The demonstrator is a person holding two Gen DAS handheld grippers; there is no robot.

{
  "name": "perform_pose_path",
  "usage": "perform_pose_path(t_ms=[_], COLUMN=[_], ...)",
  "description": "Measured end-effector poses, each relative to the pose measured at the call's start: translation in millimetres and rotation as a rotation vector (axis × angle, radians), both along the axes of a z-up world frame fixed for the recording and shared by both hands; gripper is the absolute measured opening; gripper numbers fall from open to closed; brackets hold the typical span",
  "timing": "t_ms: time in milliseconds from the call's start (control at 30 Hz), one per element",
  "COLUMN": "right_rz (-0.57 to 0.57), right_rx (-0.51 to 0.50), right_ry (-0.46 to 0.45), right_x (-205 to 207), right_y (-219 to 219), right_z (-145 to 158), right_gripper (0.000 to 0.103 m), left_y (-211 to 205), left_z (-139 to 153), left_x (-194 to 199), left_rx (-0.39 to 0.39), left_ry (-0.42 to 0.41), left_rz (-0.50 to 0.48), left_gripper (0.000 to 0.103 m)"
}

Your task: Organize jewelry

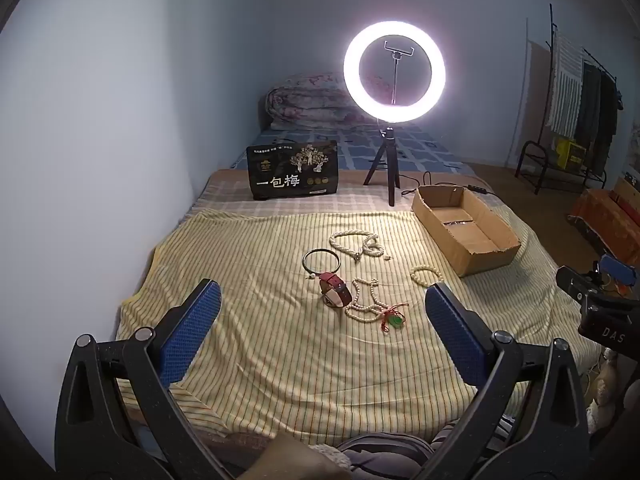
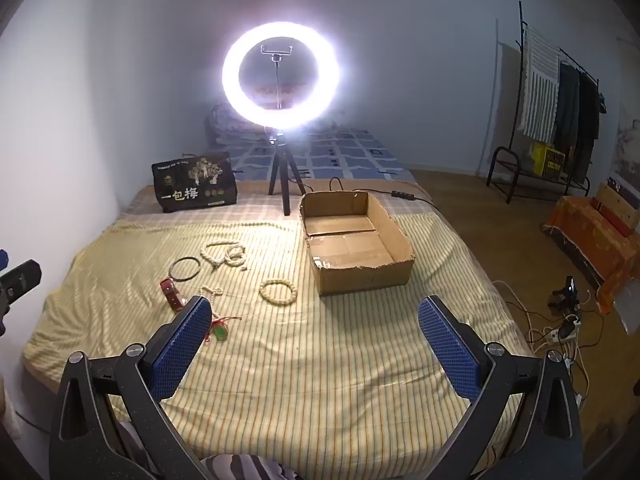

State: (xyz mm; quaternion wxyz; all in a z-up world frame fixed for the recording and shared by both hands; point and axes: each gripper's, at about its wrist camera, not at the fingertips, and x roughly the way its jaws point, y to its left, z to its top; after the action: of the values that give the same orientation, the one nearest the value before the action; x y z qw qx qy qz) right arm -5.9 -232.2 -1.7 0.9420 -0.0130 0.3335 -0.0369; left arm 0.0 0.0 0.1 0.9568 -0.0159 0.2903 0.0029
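**Jewelry lying mid-bed, box sitting toward right edge**

Bangle, watch and two bead necklaces are lying clustered mid-bedspread. Bead bracelet is lying to their right, just before the cardboard box, which is sitting near the right edge. Behind, ring light tripod is standing left of the box; printed bag is standing further left, near the far edge.

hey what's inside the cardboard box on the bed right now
The cardboard box looks nearly empty: bare flaps, plus something small and pale against the near wall, too small to identify. That wall hides the floor strip right behind it. All other jewelry lies outside on the striped blanket.
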Motion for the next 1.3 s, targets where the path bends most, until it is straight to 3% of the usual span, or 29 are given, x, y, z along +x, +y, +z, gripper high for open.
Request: perform_pose_path(t_ms=[1300], right_rz=[-0.003], right_rx=[-0.04], right_ry=[-0.046], right_x=[-5.8], right_y=[9.0], right_z=[15.6], right_gripper=[0.103], left_y=[10.5], left_z=[14.1], left_x=[-4.0], left_rx=[-0.029], left_ry=[-0.016], left_rz=[0.01], left_gripper=[0.103])
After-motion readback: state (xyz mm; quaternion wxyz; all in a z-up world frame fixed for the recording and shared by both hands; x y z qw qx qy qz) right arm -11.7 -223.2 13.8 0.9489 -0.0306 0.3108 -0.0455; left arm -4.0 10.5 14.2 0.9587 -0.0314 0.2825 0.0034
